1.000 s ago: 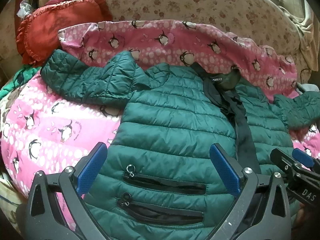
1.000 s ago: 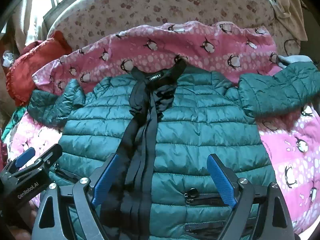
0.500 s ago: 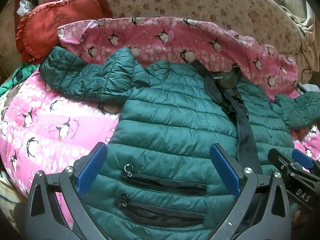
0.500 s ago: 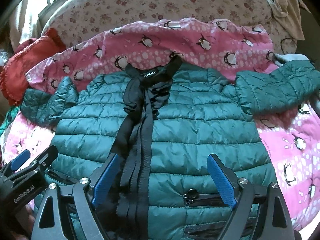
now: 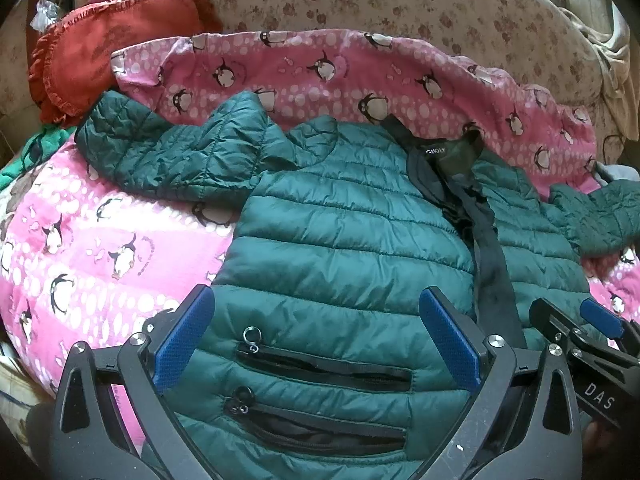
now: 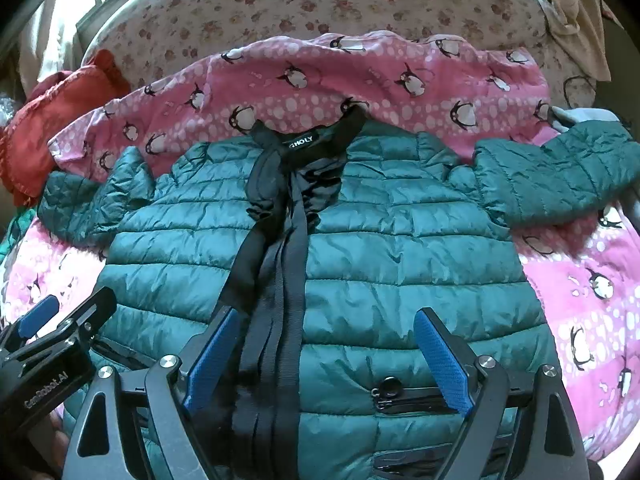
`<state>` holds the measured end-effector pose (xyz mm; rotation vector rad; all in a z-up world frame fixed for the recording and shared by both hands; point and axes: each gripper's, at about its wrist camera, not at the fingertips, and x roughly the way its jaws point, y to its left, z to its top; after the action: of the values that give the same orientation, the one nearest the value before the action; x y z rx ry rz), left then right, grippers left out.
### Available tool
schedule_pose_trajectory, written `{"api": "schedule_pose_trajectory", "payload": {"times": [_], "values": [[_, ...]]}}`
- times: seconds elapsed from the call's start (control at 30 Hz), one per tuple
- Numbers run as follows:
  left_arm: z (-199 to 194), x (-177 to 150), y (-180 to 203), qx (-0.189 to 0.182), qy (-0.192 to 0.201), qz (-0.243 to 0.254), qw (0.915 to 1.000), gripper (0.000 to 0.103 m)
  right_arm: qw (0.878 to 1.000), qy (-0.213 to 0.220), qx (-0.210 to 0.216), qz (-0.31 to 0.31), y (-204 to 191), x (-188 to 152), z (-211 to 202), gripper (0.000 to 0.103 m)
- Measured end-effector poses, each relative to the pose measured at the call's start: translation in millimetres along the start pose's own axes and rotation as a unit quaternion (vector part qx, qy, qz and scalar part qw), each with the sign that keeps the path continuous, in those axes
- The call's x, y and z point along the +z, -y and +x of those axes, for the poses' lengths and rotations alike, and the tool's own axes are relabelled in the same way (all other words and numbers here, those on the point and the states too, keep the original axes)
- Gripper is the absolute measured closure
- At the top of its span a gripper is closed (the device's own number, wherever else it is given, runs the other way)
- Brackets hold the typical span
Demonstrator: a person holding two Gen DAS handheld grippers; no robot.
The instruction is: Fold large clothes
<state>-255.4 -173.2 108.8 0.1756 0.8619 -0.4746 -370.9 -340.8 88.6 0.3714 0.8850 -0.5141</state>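
A dark green quilted puffer jacket (image 5: 344, 240) lies front up and spread flat on a pink penguin blanket (image 5: 92, 248), collar at the far side, black zipper band down the middle. It also shows in the right wrist view (image 6: 400, 248). Its left sleeve (image 5: 168, 152) and right sleeve (image 6: 560, 176) stretch out sideways. My left gripper (image 5: 316, 340) is open and empty over the jacket's left pocket zippers. My right gripper (image 6: 324, 356) is open and empty over the lower hem, right of the zipper band.
A red ruffled cushion (image 5: 104, 44) lies at the far left. A floral cream sheet (image 6: 320, 4) covers the bed behind the blanket. A beige cloth (image 5: 600, 40) hangs at the far right. Each gripper shows at the edge of the other's view.
Both grippers have drawn slightly back and lower toward the jacket's hem. The jacket has not moved, and both jaws have stayed open.
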Motion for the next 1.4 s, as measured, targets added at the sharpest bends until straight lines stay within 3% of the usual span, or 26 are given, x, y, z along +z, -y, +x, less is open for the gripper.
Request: {"api": "schedule_pose_trajectory", "payload": {"times": [0.83, 1.4], "values": [[2, -2, 0, 0.0, -0.001, 0.001, 1.0, 0.001, 1.0, 0.001, 0.006, 0.003, -4, 4, 8, 0.015], [30, 32, -15, 0.005, -0.011, -0.004, 0.9999, 0.001, 1.0, -0.011, 0.011, 0.003, -10, 26, 26, 0.015]]}}
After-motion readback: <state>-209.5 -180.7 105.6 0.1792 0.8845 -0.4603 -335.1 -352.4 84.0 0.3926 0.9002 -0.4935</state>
